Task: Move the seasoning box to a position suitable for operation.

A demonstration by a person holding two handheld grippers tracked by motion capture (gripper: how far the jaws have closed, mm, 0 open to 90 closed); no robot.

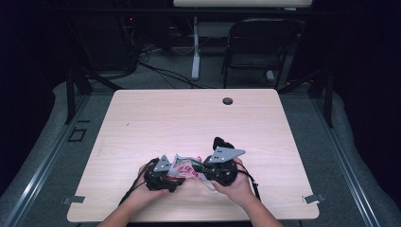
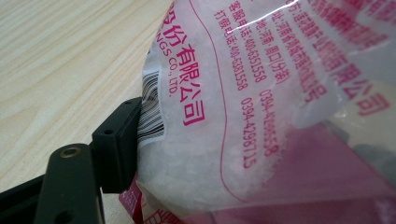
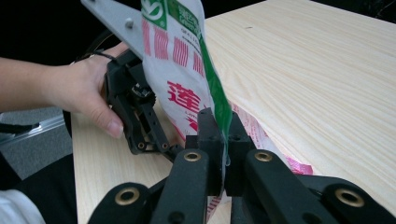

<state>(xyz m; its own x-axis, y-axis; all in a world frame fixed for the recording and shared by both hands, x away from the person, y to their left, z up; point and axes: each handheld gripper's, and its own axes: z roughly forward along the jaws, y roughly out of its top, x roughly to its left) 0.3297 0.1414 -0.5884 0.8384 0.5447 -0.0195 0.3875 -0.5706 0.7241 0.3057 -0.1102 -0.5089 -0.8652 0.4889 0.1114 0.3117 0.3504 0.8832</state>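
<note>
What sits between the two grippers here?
The printed plastic bag spans from left gripper to right gripper, seen in the high view.

Dark room, grey floor, black chair

this looks like a lab or recording studio set up for data capture. a plain pale wood surface with a cable hole stands on grey carpet at the centre of the frame, ringed by black curtains at the left and right edges. cables trail over the floor at the top, beside an empty black chair and the white leg of another desk. dark equipment with a small red light sits at upper left.
</note>
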